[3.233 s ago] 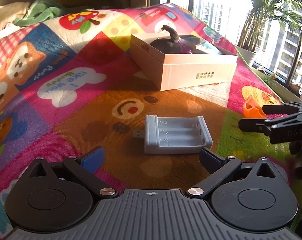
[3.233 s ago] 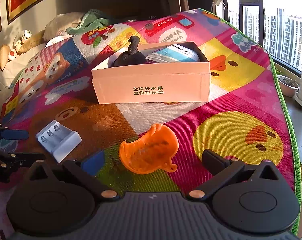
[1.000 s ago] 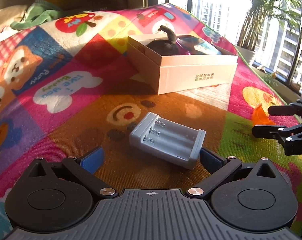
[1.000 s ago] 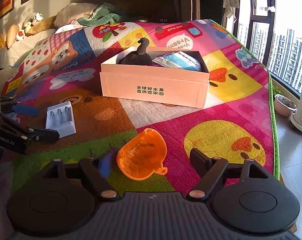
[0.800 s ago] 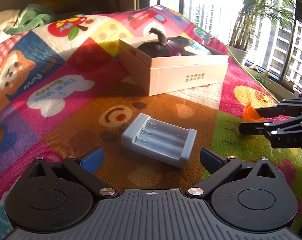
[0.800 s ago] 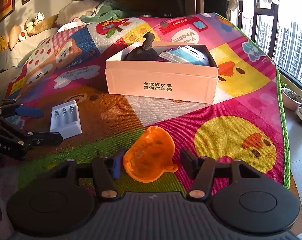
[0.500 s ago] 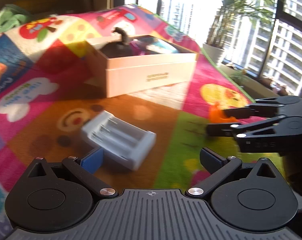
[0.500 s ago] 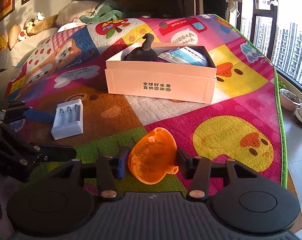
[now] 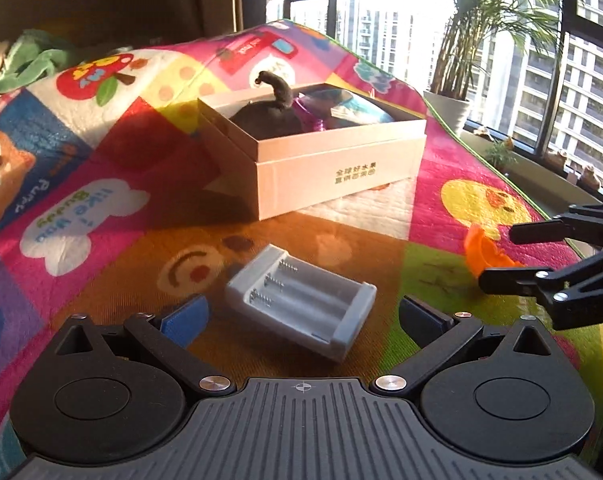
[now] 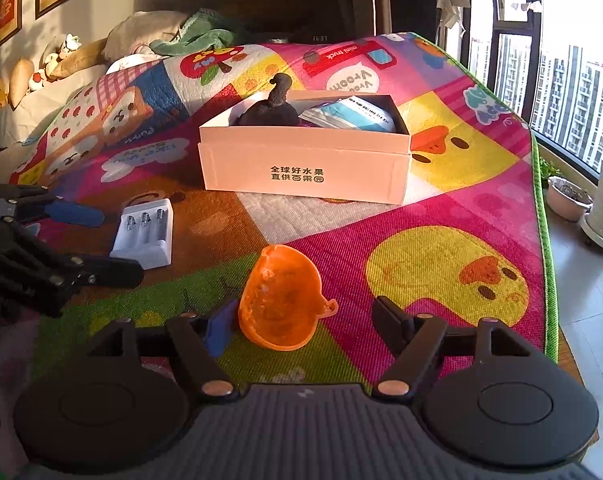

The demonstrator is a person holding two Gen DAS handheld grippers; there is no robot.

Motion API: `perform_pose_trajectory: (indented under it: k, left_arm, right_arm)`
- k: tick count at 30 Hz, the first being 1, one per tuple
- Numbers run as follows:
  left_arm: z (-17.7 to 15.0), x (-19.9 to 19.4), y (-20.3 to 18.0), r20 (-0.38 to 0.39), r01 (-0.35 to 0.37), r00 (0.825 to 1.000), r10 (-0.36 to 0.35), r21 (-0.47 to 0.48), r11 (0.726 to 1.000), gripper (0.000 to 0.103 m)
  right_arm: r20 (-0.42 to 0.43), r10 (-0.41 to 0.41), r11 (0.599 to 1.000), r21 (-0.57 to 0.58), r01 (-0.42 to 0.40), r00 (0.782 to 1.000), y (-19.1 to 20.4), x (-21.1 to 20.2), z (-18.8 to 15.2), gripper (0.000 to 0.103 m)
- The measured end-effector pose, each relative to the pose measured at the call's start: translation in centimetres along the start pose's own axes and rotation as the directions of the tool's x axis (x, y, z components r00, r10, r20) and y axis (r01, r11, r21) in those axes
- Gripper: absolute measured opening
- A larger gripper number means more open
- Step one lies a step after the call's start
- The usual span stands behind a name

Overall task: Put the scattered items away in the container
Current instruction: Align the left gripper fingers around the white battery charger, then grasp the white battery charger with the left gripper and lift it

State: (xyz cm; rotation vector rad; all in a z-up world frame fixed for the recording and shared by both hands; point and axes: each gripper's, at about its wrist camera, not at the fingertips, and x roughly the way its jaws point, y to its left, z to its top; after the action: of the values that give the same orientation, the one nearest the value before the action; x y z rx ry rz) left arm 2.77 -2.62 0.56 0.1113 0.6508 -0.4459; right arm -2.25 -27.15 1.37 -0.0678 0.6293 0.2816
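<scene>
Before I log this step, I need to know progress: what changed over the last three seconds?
The right claw closed in around the orange cup, squeezed it, and has just been opening; the cup stands tilted between the fingers, ungripped. The battery holder got turned askew ahead of the open left claw. The box and its contents stayed put.

Both wrist views low, sharing box (image 9: pixel 333 168)
</scene>
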Motion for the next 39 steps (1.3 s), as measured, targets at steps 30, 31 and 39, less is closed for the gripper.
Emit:
perform_pose_trajectory:
  k: [30, 31, 39]
  left_arm:
    - [-2.5, -2.6, -2.6, -0.045, -0.033, 0.998, 0.032, -0.032, 0.999, 0.103]
    - [-2.5, -2.6, -2.5, -0.047, -0.037, 0.998, 0.035, -0.039, 0.999, 0.103]
    - [-1.6, -1.8, -3.2, -0.049, -0.009, 0.999, 0.006, -0.069, 0.998, 0.103]
  right_arm:
    - [-0.026, 0.088, 0.995, 0.037, -0.087, 0.996, 0.1, 1.1, 1.4, 0.077]
    - [-0.041, 0.095, 0.995, 0.044, -0.093, 0.995, 0.0, 1.6, 1.5, 0.072]
    - [-0.026, 0.063, 0.997, 0.043, -0.062, 0.998, -0.5, 0.5, 1.1, 0.051]
